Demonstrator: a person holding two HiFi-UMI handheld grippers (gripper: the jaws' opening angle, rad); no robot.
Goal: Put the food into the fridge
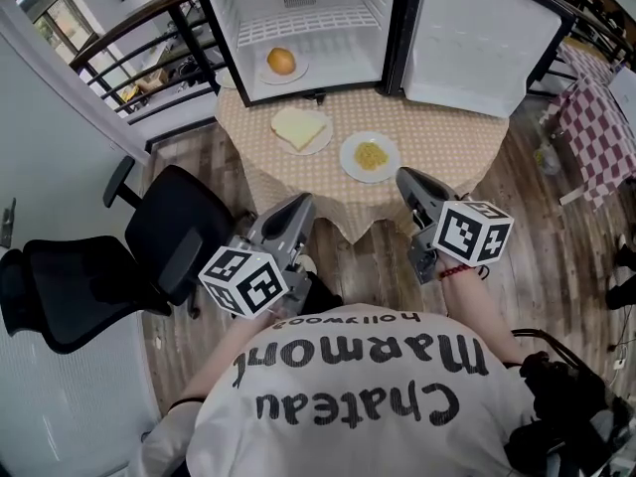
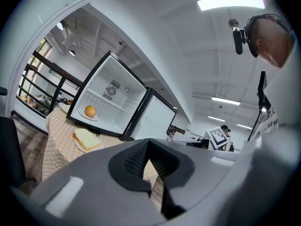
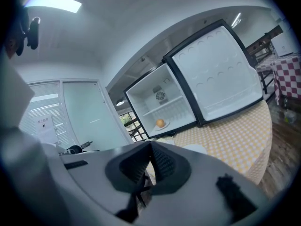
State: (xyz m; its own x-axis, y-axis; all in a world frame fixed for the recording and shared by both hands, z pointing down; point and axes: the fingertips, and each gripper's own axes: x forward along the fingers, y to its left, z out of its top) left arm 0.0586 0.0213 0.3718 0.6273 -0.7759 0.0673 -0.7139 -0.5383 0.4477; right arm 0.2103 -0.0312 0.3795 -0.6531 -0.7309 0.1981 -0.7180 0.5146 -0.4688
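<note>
The small fridge [image 1: 328, 18] stands open on the far side of the table [image 1: 447, 137], with an orange [image 1: 281, 62] on a plate on its floor. On the checked cloth lie a plate with a slice of bread [image 1: 299, 128] and a plate of yellow food [image 1: 370, 155]. My left gripper [image 1: 301, 205] and right gripper [image 1: 407, 179] hover short of the table's near edge, close to my body, both shut and empty. In the left gripper view the orange [image 2: 90, 111] and bread [image 2: 86, 139] lie beyond the gripper [image 2: 148, 142]. In the right gripper view the gripper [image 3: 150, 145] faces the orange [image 3: 160, 123].
The fridge door [image 1: 477, 43] swings out to the right. A black office chair [image 1: 169, 237] stands at my left, a black railing [image 1: 119, 58] behind it. A red-checked table [image 1: 596, 117] is at the right, a black bag [image 1: 556, 396] by my right side.
</note>
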